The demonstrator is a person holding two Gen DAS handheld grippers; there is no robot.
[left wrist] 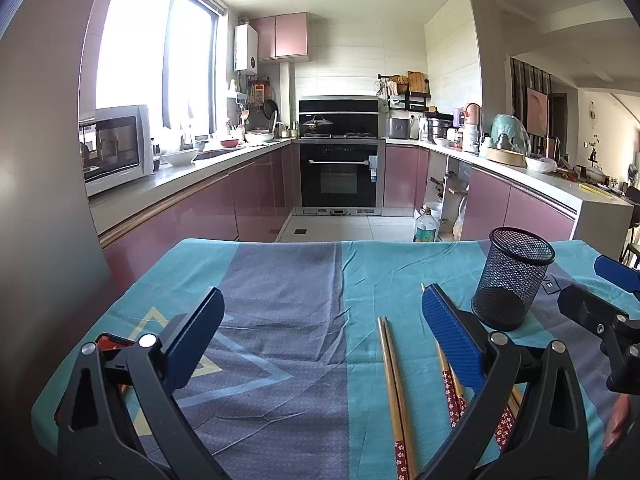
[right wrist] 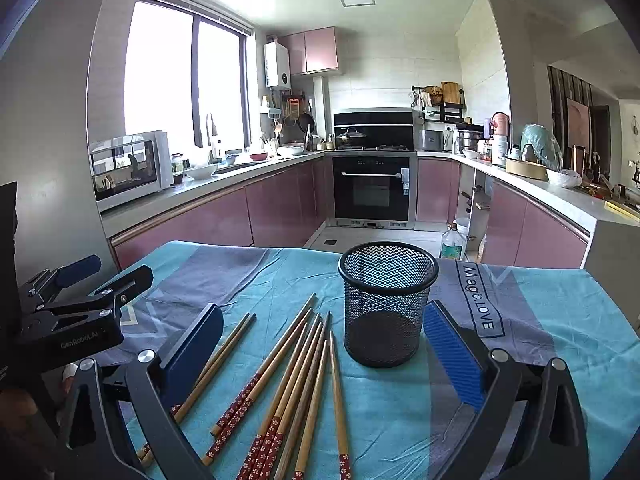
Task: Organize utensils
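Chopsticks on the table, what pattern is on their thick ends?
Red with small white flowers on the chopsticks, clearest in the right wrist view.

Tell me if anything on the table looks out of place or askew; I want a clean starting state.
The chopsticks lie loose and fanned at differing angles on the cloth, not in the upright mesh holder, which looks empty. The cloth is creased. Nothing looks spilled or broken.

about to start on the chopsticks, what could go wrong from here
1. The mesh cup is light-looking and stands free on wrinkled cloth; a chopstick pushed against its rim could tip it.
2. The chopsticks lie fanned and touching, so a grab may lift several or scatter them.
3. The open left gripper and right gripper hover close together and might collide.
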